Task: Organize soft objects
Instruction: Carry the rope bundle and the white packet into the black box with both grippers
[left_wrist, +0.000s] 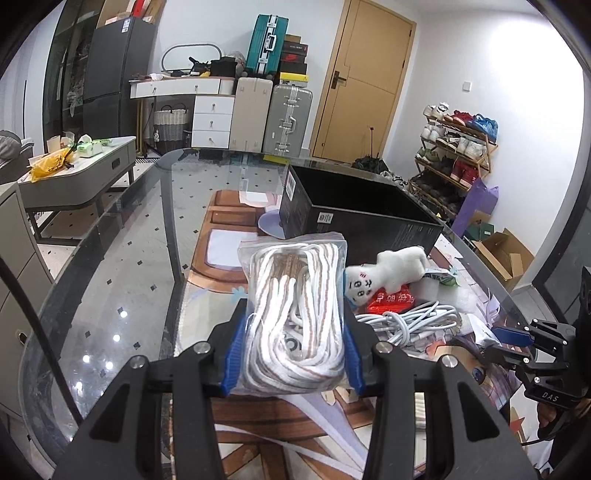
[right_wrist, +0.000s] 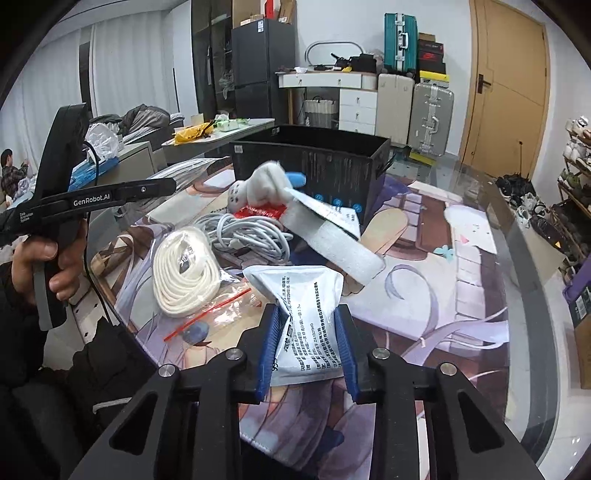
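Left wrist view: my left gripper clamps a clear plastic bag of coiled white cord, lifted above the glass table, in front of the open black cardboard box. My right gripper pinches a white printed sachet over the illustrated mat.

Suitcases, shoe rack, perhaps a fridge
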